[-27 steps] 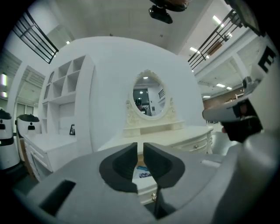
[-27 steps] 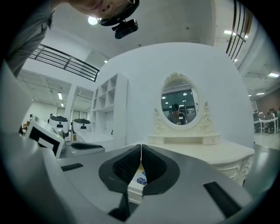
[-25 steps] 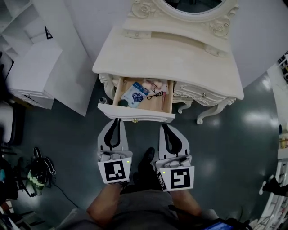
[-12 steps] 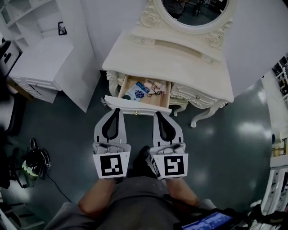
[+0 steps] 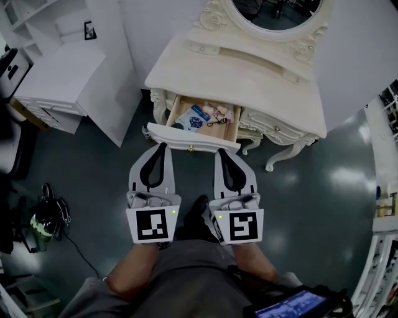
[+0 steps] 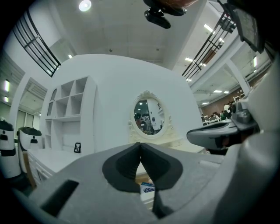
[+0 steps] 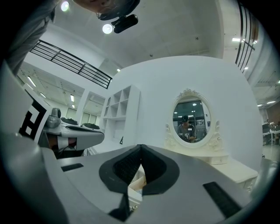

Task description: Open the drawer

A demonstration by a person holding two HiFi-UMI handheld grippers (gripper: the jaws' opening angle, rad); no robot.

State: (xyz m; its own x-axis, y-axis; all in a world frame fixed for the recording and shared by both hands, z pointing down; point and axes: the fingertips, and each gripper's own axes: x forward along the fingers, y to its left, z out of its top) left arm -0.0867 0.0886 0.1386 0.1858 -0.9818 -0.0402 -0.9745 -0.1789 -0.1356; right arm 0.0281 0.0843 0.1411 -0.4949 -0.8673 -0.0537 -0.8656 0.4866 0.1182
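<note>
The cream dressing table [image 5: 236, 81] has its left drawer [image 5: 193, 138] pulled out, with a blue packet [image 5: 193, 118], a pair of glasses and small items inside. In the head view both grippers hang side by side just in front of the drawer front, apart from it. My left gripper [image 5: 163, 145] is shut with nothing between its jaws, and its own view shows the tips meeting [image 6: 140, 144] with the blue packet [image 6: 148, 189] beyond. My right gripper [image 5: 221, 151] is shut and empty too, its tips together [image 7: 140, 146] over the drawer's corner [image 7: 135, 179].
An oval mirror [image 5: 277, 12] stands at the back of the table. A white cabinet [image 5: 62, 81] sits to the left, with shelves behind it. A bag and cables [image 5: 46, 223] lie on the dark floor at the left. The person's legs are below the grippers.
Both grippers have come up a little and stay close to the drawer front. The drawer stays pulled out, and the head view has shifted.
</note>
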